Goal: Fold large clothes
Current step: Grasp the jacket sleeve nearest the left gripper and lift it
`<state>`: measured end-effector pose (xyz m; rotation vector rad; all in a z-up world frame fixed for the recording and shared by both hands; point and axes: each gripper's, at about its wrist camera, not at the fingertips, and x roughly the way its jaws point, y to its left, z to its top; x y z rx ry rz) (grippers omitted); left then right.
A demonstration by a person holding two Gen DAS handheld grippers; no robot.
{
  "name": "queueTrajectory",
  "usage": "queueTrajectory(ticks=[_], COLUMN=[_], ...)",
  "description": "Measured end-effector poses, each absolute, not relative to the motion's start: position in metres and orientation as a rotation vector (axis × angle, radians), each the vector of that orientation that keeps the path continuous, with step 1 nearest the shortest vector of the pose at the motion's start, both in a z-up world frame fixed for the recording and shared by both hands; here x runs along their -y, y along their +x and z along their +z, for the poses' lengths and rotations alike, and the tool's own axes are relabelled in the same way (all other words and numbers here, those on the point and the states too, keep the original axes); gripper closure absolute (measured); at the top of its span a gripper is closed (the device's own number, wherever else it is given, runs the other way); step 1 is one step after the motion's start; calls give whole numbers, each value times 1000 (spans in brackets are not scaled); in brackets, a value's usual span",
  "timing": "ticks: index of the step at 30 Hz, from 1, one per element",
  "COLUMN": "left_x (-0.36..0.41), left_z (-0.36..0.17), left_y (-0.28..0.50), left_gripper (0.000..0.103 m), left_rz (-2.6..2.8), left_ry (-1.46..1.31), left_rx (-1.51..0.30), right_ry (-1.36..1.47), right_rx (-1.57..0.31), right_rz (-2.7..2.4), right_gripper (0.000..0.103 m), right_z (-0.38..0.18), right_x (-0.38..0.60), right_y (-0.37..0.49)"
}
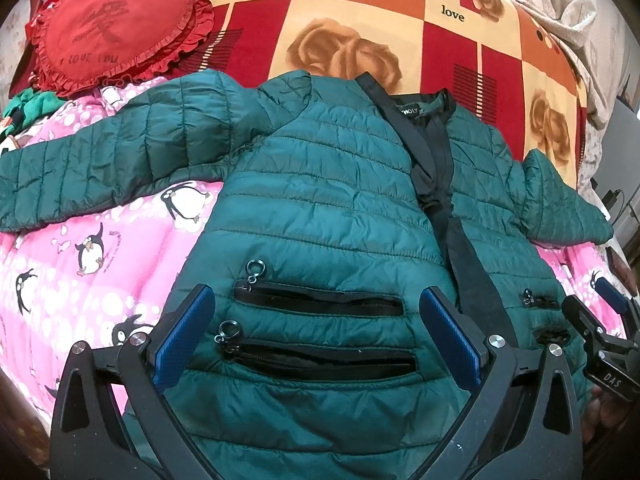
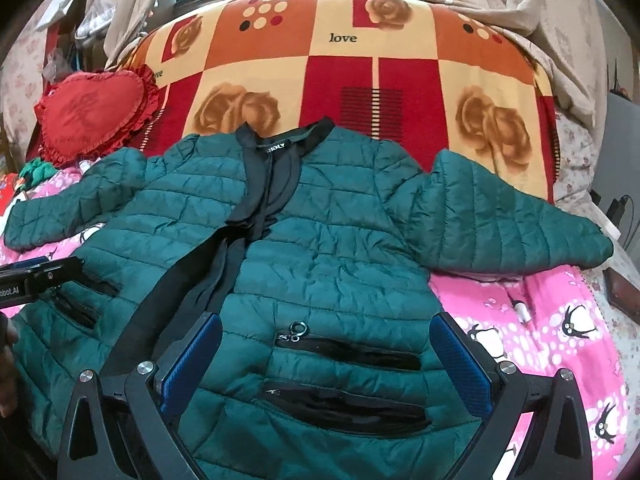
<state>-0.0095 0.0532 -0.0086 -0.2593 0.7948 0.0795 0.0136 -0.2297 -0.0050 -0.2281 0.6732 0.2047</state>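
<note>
a red heart-shaped cushion (image 1: 116,34) with a frilled edge lies at the far left, its lettering faint and only partly readable. below it a scrap of green cloth (image 1: 30,108) is cut off by the edge of the view, too little showing to tell what it is.

the green quilted jacket (image 1: 320,200) lies front up and spread flat across the bed, its lower part on a pink penguin quilt (image 1: 80,260) and its collar reaching onto an orange and red rose blanket (image 1: 360,12). its left-lying sleeve (image 1: 100,160) runs out until the frame edge clips the cuff. the black placket (image 1: 448,208) hangs partly open; the collar label is half covered by a fold. the hem is hidden beneath both tools.

the left gripper (image 1: 320,340) hovers over the two zipped pockets (image 1: 320,300) on that side, its blue pads spread wide with nothing between them; whether the tips touch the fabric cannot be told. the right gripper (image 2: 324,372) stands equally wide and empty over the other pair of pockets (image 2: 348,352), and in the left view only a slice of it shows at the right edge. the far sleeve (image 2: 508,220) stretches right. a dark object (image 2: 624,292) at the bed's right edge is cut off.
</note>
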Motion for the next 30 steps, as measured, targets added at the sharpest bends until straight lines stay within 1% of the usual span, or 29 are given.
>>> queueTrajectory(ticks=[6, 10, 14, 20, 22, 25, 30], left_x=[-58, -101, -153, -265, -307, -362, -396], left_z=[-8, 7, 12, -22, -39, -59, -76], left_y=[-11, -19, -23, -46, -61, -87, -79], left_gripper=[0, 1, 1, 1, 1, 1, 1], left_rz=[65, 125, 254, 468, 550, 640, 508], left_ry=[-292, -400, -342, -430, -508, -661, -778], left_rx=[-775, -657, -632, -661, -662, -605, -582], right_ry=[-234, -229, -222, -217, -220, -214, -232], right_rx=[-689, -686, -665, -660, -661, -668, -686], right_rz=[181, 181, 181, 178, 179, 185, 186], right_gripper=[0, 0, 0, 0, 0, 0, 0], right_z=[-9, -8, -3, -1, -2, -4, -9], right_x=[233, 235, 239, 241, 240, 239, 230], right_y=[18, 16, 13, 12, 12, 14, 20])
